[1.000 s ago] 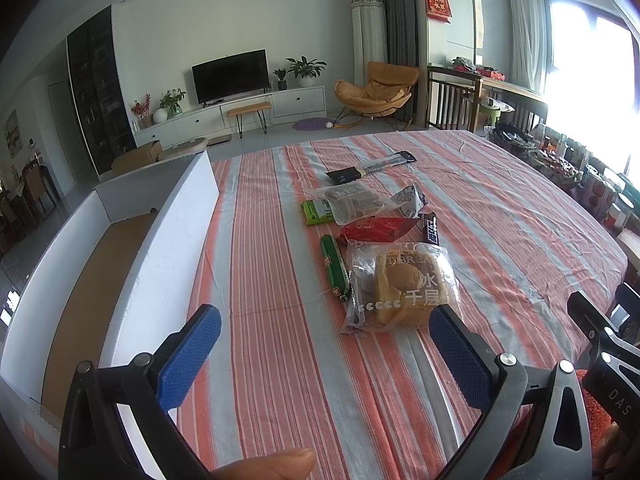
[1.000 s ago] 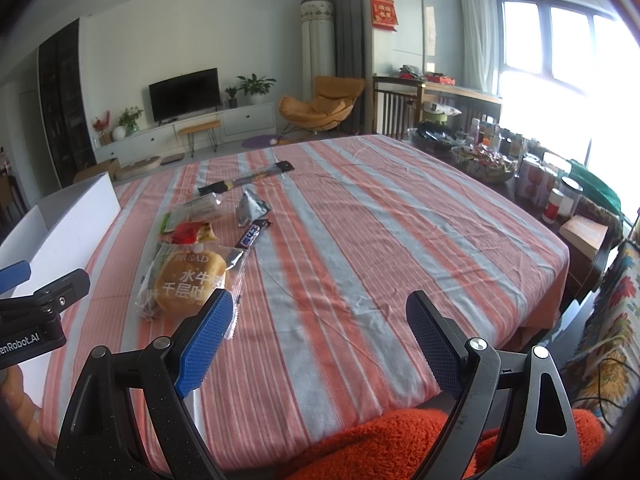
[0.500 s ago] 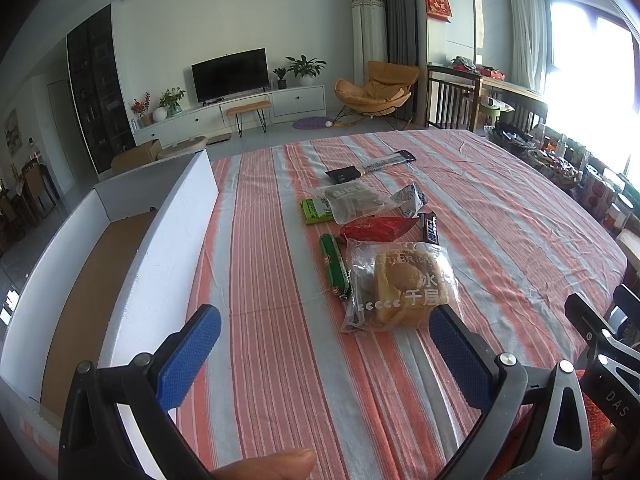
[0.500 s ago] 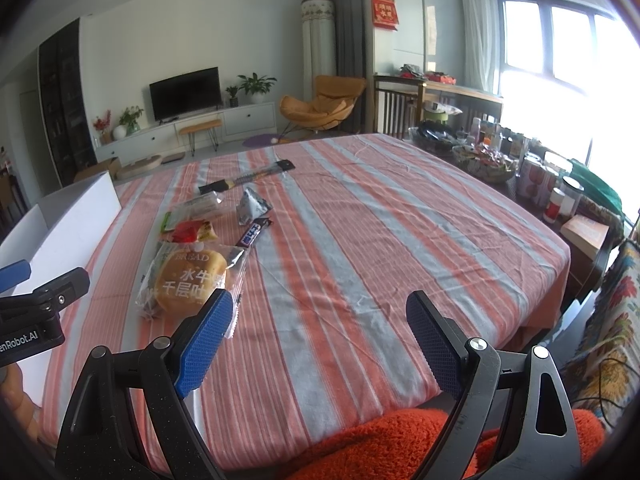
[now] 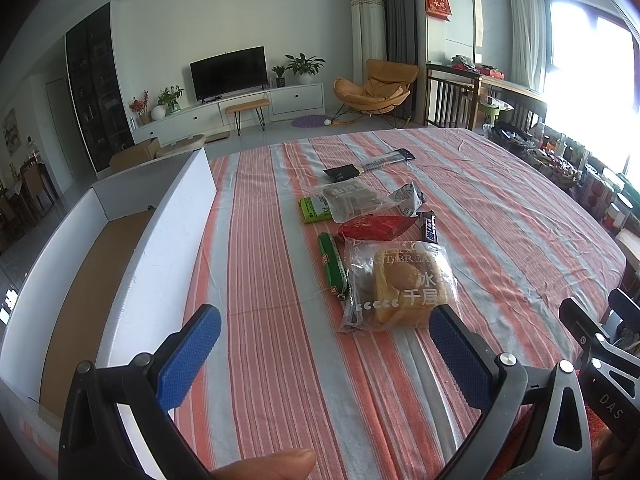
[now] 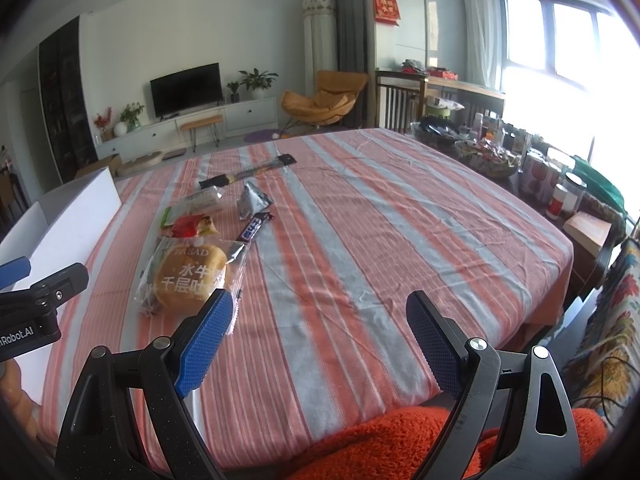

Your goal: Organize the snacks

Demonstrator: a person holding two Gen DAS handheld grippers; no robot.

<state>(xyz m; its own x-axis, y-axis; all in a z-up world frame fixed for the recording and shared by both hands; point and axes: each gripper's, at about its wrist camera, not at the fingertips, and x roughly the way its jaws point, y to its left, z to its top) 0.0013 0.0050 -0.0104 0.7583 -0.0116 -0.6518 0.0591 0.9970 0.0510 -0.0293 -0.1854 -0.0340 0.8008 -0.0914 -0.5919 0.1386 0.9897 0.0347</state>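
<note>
Far ahead of the gripper, a pale wall (image 5: 160, 32) carries a dark TV (image 5: 229, 73) over a long white cabinet (image 5: 224, 114) with potted plants (image 5: 304, 67) on top. A small wooden bench (image 5: 247, 109) stands before it on grey floor (image 5: 280, 132). Ahead and right sits an orange lounge chair (image 5: 374, 88) beside grey curtains (image 5: 394, 20). Windows (image 6: 560, 28) at far right pour in glare (overexposed).

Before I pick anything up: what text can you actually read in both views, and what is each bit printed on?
"BREAD" and "水牛千层吐": bread bag
"T.BREA", "水", "千层": same bread bag
"nRobot.AI" (cut off): left tongs body
"DAS": right tongs body
White lettering on chocolate bar: too blurred
Red wall hanging: gold characters, too small
Green stick, other wrappers: unreadable
</note>
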